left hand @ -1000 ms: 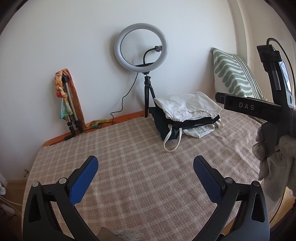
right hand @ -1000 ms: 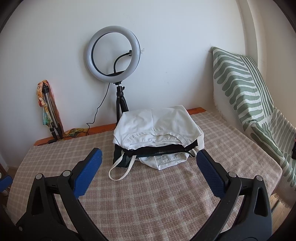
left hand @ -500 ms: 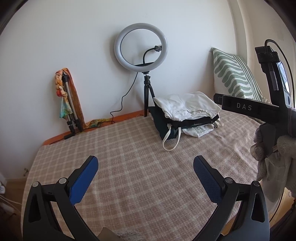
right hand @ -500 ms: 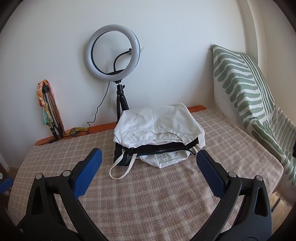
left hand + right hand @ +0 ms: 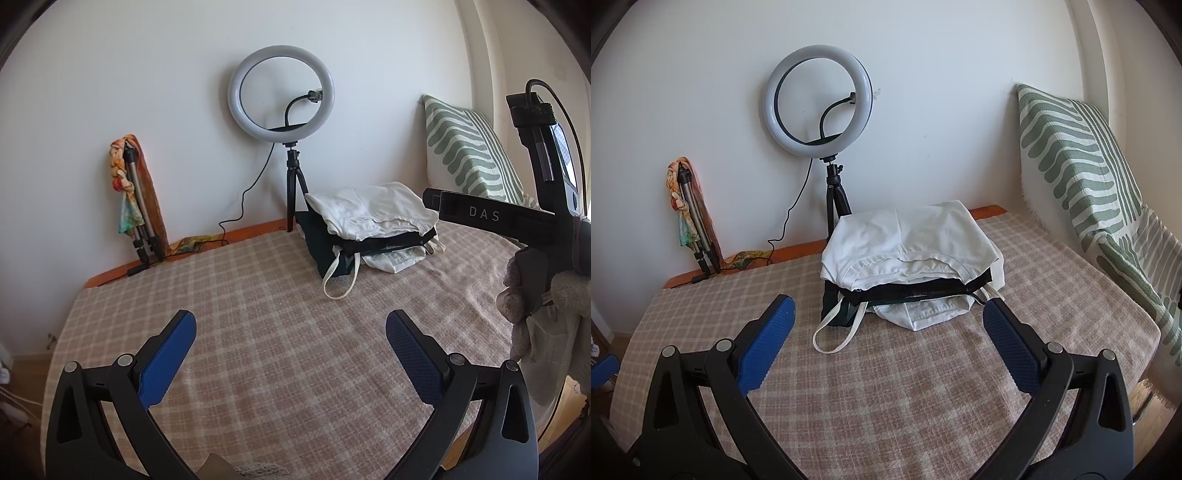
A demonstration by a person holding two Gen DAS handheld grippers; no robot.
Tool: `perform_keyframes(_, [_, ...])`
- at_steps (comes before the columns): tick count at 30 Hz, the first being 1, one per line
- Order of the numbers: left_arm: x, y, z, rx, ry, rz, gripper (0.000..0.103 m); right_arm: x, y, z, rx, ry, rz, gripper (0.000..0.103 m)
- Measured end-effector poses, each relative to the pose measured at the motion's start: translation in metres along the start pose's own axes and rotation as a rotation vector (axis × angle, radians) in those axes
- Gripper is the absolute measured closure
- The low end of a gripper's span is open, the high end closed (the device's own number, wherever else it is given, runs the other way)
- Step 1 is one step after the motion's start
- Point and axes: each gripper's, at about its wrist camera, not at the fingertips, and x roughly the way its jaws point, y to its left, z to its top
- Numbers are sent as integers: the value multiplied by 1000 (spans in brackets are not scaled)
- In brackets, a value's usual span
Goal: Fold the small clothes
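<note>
Right wrist view: the right gripper (image 5: 888, 321) hovers over the beige checked bed cover (image 5: 886, 398), its blue-padded jaws spread wide and holding nothing.
Left wrist view: the left gripper (image 5: 291, 338) hangs likewise, jaws apart and empty; the gloved right hand (image 5: 543, 314) shows at 3 o'clock, gripping its black tool.
Clothes: a stack of folded white and black small garments (image 5: 908, 258) sits at 12 o'clock from the right gripper, near the wall, a white strap loop (image 5: 836, 332) trailing toward 7 o'clock.
Why placed so: the pile seems parked at the far edge to keep the middle free for folding.
Background: a white ring light on a black tripod (image 5: 818, 99) stands behind the stack; a green striped cushion (image 5: 1082, 173) leans at 3 o'clock.
Stage: probably between garments, no unfolded piece visible.
</note>
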Motion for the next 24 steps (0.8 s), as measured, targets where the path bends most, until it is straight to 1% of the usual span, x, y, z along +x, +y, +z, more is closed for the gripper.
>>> perform_keyframes(24, [-1, -4, 0, -7, 3, -4, 1, -1, 3, -4, -1, 1, -2, 0])
